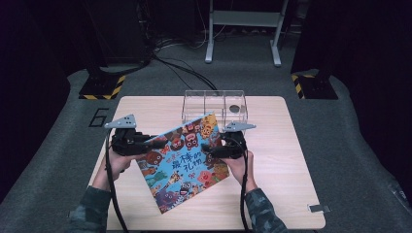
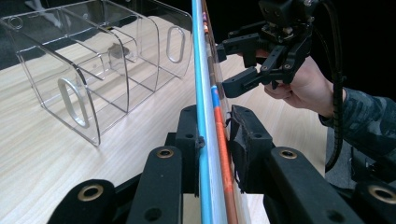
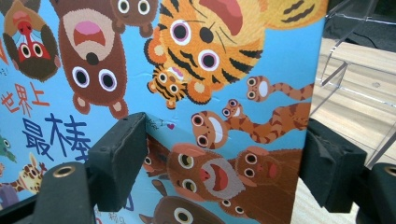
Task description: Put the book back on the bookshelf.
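Two fingers of my left gripper [image 2: 212,140] clamped the picture book [image 1: 187,158] at frame centre, right gripper [image 3: 224,163] gaping wide around its edge, the clear organizer [image 1: 214,104] unfilled.

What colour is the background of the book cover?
Light blue, on the book; the right gripper view shows it best.

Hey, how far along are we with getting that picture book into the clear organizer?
Done: the picture book is off the table, tilted up on edge. In hand: the left claw is clamped on its edge, while the right claw faces the cover with its jaws apart, not gripping. Left: the clear organizer behind it has no book in its slots, so the insertion is not yet done.
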The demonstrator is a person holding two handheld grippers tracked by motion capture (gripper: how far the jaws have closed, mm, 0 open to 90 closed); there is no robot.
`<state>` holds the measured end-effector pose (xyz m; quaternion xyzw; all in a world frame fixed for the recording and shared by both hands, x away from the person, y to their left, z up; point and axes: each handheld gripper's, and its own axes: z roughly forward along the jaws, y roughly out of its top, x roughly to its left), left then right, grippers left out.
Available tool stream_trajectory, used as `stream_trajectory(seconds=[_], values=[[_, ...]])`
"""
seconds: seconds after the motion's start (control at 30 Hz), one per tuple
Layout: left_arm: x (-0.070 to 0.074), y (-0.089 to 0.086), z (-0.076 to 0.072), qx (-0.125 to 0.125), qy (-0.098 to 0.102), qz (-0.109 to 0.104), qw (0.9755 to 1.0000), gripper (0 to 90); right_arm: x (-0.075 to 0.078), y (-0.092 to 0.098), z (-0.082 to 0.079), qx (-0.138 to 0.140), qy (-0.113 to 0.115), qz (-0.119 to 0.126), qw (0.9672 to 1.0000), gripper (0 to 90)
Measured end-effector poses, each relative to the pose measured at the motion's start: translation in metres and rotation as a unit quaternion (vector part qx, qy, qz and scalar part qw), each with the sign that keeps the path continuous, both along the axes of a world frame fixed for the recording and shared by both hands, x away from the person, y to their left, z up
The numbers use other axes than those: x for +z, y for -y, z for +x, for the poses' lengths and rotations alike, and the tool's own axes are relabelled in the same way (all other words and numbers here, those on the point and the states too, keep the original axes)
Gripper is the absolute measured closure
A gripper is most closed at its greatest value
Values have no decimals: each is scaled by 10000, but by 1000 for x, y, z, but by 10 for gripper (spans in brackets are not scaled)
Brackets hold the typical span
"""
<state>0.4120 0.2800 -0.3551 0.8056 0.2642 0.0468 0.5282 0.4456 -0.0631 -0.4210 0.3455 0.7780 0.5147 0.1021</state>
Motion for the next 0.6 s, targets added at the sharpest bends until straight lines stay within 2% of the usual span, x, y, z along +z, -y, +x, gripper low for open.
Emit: stream_trajectory(seconds=[0.1, 0.17, 0.33, 0.47, 0.6], values=[[4, 2, -1, -47, 37, 90, 9999, 746, 1, 2, -1, 1, -27, -15, 10000, 219], [8, 3, -3, -7, 107, 136, 9999, 748, 4, 5, -4, -139, 61, -185, 9997, 212], [17, 0, -5, 155, 306, 293, 9990, 765, 2, 29, -9, -344, 24, -122, 9993, 145], [24, 0, -9, 168, 425, 524, 9976, 765, -19, 58, -16, -693, -138, -304, 9970, 125], [28, 4, -10, 167, 507, 661, 9964, 764, -46, 84, -21, -1096, -365, -550, 9918, 117]])
